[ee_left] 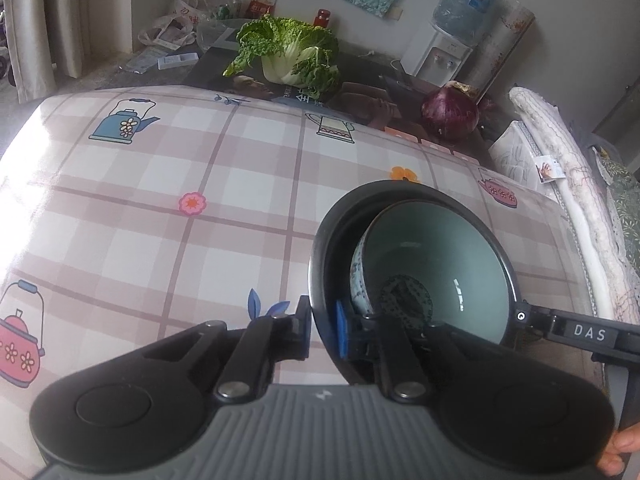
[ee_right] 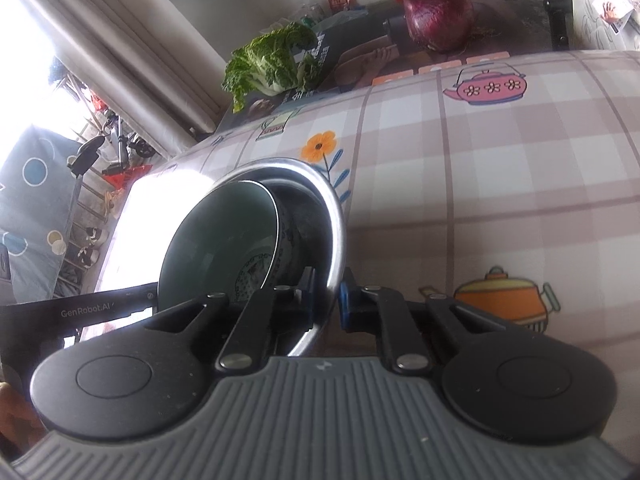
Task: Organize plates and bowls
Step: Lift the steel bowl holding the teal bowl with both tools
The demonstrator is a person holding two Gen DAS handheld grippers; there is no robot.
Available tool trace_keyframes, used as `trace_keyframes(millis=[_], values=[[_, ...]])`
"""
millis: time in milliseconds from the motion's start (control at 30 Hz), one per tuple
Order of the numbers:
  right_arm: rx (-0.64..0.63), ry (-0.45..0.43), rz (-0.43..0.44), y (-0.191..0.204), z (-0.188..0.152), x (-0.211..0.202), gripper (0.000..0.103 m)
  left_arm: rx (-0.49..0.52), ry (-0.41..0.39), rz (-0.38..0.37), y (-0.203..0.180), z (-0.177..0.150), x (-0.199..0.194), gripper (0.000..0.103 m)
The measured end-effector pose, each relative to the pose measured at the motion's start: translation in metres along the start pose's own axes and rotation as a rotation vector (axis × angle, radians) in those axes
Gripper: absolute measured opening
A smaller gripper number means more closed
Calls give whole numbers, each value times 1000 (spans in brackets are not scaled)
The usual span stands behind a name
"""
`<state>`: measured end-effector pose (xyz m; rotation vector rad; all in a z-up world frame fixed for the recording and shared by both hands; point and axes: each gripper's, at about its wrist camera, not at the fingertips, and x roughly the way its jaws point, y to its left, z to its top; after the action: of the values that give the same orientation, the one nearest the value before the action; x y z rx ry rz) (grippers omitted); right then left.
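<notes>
A table (ee_left: 168,216) under a checked cloth with printed kettles and flowers fills both views, in a room with curtains and a pale wall. Nearest, on that cloth, a metal basin (ee_right: 334,216) is seen, dark against the light in the left view, with a green bowl (ee_left: 440,264) tilted inside it, leaning on the basin's wall rather than seated flat. The left gripper (ee_left: 323,330) is clenched on the basin's rim, one finger outside and one inside; the right gripper (ee_right: 327,300) is clamped on the rim at the opposite side in the same way. Both tongs are thus grasping the basin, which still appears to rest on the table. Beyond the basin, at the table's far edge, a cabbage (ee_left: 286,54) and a red onion (ee_left: 450,112) lie on a dark poster, well apart from the basin; behind these a water dispenser (ee_left: 444,46) stands against the wall. The risk is judged to lie in the lift: only a thin rim is pinched, so an uneven rise of the two hands could let the metal slip through the pads. The loose bowl could also slide or rock inside and knock the wall, or be tipped out, were the basin tilted.
</notes>
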<state>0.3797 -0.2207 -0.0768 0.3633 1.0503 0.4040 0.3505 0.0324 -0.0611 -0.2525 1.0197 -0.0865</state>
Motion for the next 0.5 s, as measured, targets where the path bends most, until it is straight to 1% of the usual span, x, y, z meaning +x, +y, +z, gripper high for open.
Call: trace_keyframes(millis=[200, 333, 500], values=[[-8, 2, 1, 2, -6, -2, 11, 64, -26, 40, -9, -4, 0, 15], [7, 5, 5, 0, -4, 3, 11, 62, -25, 41, -8, -5, 6, 15], [17, -5, 14, -2, -4, 6, 11, 59, -43, 40, -7, -5, 7, 15]])
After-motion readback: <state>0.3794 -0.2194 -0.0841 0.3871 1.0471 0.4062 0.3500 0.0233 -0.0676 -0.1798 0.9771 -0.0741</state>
